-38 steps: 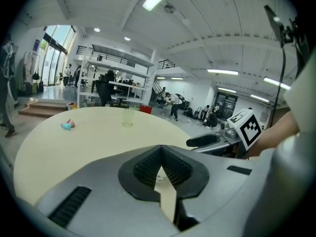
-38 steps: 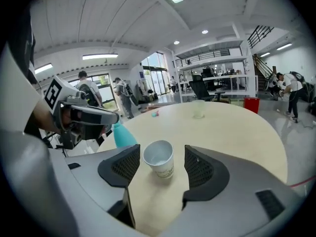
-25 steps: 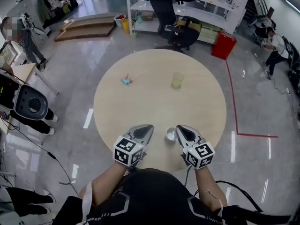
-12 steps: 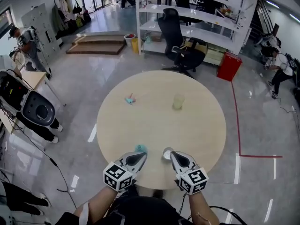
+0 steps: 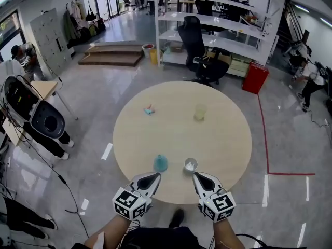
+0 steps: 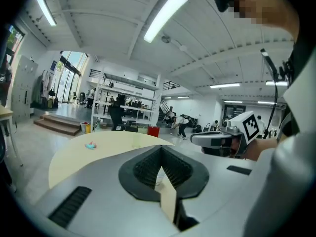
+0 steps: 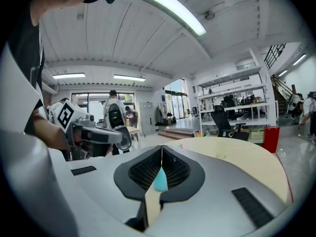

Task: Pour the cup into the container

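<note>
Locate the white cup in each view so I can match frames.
Head view: white cup near the table's front edge, just ahead of the right gripper.
Left gripper view: low centre, seen through the slit between the jaws, not held.
Right gripper view: not in it.
Shared landmark: the red cabinet beyond the table, in all three.

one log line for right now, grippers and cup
phase: pre-grasp | left gripper: shut, empty | right gripper: shut, empty | white cup: on table, ahead of right gripper | container: far side
</note>
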`<action>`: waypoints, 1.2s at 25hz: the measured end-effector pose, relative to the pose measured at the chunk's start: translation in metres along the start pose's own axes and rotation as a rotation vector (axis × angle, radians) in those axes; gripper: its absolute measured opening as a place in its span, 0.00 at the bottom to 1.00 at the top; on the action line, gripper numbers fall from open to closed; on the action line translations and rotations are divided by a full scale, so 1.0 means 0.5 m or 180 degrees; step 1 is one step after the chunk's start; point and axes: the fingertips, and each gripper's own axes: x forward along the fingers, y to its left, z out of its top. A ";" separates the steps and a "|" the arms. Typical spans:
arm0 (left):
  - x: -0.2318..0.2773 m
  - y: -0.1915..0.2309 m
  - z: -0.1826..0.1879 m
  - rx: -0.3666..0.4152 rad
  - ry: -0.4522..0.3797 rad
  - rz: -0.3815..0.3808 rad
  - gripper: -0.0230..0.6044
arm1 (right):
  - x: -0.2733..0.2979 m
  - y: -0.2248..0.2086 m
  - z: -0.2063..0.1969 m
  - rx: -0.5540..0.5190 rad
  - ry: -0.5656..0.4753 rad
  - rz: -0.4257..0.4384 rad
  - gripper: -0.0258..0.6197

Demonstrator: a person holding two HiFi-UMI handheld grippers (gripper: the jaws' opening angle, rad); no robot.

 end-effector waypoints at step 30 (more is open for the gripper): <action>-0.617 -0.408 -0.230 0.0123 -0.0206 -0.0279 0.04 | -0.537 0.611 -0.157 0.0002 -0.0122 -0.0355 0.05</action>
